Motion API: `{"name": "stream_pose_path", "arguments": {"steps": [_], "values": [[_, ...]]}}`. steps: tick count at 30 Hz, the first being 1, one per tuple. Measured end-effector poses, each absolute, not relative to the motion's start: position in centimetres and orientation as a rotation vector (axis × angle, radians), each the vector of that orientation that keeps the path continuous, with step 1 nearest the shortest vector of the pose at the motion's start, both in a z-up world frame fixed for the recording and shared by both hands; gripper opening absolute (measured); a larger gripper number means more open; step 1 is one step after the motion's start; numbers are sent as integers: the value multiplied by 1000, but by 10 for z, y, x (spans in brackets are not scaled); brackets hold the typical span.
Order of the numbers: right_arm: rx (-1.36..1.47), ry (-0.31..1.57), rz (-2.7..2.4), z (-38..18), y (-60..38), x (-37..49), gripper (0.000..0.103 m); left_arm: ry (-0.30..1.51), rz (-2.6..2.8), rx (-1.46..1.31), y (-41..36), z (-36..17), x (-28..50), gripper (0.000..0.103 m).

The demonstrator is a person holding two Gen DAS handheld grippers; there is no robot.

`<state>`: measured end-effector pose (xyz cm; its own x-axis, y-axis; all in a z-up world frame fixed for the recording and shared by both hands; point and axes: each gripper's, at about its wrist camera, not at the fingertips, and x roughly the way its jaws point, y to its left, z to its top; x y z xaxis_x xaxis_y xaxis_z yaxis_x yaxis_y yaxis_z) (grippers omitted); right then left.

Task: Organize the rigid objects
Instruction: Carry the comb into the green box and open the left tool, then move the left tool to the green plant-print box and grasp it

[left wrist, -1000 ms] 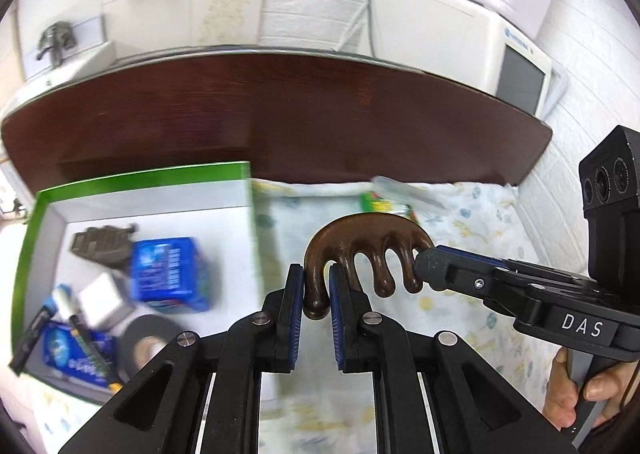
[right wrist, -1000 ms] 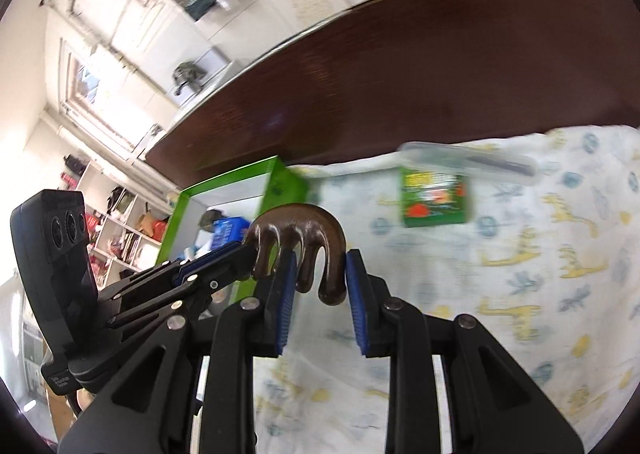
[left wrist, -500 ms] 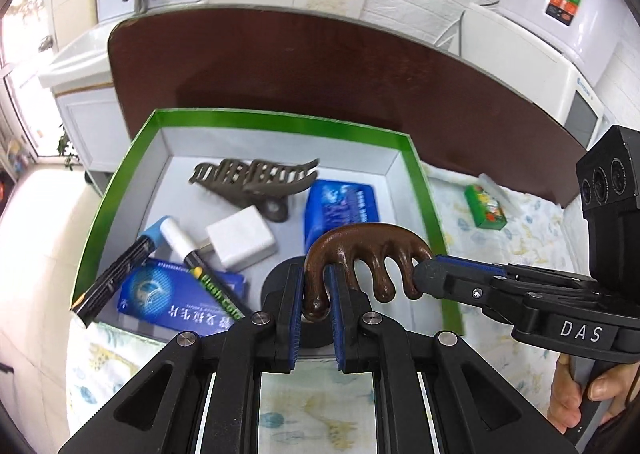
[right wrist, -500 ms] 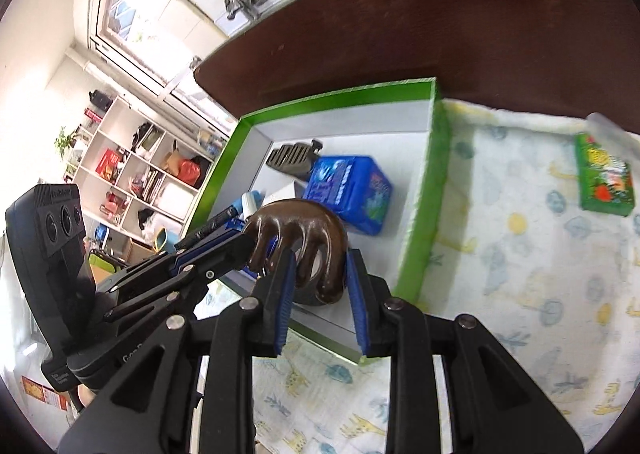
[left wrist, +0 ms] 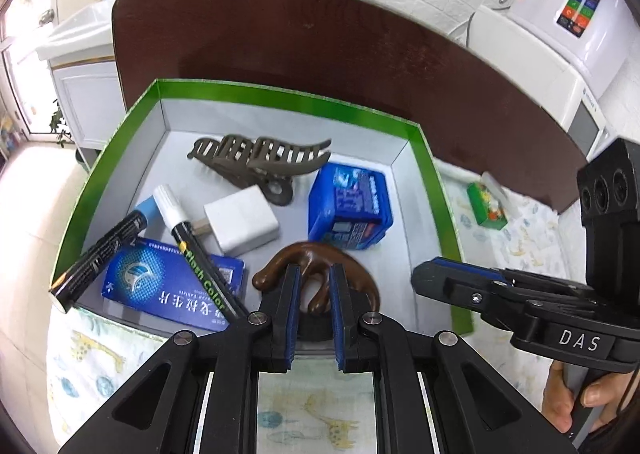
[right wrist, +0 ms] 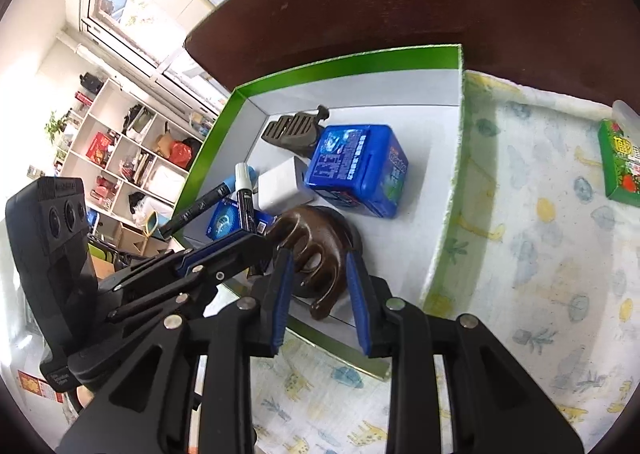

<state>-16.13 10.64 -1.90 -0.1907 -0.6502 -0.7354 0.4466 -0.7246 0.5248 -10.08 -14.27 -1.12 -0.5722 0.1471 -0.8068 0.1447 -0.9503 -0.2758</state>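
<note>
The brown wooden comb (left wrist: 320, 274) has been carried, within the last second, from over the patterned cloth (right wrist: 540, 254) to the near right part of the green-rimmed box (left wrist: 280, 93), where it is now seen low over the box floor and partly over a dark round roll (left wrist: 316, 328) lying there (whether it already rests on that roll cannot be told). What was a transport has therefore become a placement: the comb is judged to be inside the box's outline, and only the letting-go appears to be left. Its long axis, the arched spine, is laid roughly across the left wrist view, from lower left toward the right, with the thick rounded teeth directed toward the cameras and somewhat downward. It is held from both sides: the left gripper (left wrist: 314, 286) is clenched on one tooth near the comb's left end, and the right gripper (right wrist: 316, 266) is closed around several teeth at the other end, its pads set wider. Around the comb, inside the box, a blue tin (left wrist: 350, 205), a white charger (left wrist: 242, 219), a grey hair claw (left wrist: 256, 161), two markers and a flat blue packet (left wrist: 160, 286) are found. Outside, on the cloth, a small green packet (right wrist: 620, 161) is left well apart.
</note>
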Motion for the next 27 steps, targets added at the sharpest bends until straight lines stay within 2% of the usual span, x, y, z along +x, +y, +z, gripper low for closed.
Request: {"name": "stream_pose_path", "arguments": {"steps": [6,14,21,27], "values": [[1304,-331,-2102,-2,162,-171,27,-435,2708,-1380,-101,10,-126,11],[1329,-559,-2285,-9,276,-192,27,-334,2533,-1386,-3,9,-176,12],[1385,-650,-2314,-29,325,-211,28,-404,2386,-1527,43,-24,-228,12],[1422,-682,-2284,-49,333,-234,28,-447,2365,-1593,50,-44,-257,12]]}}
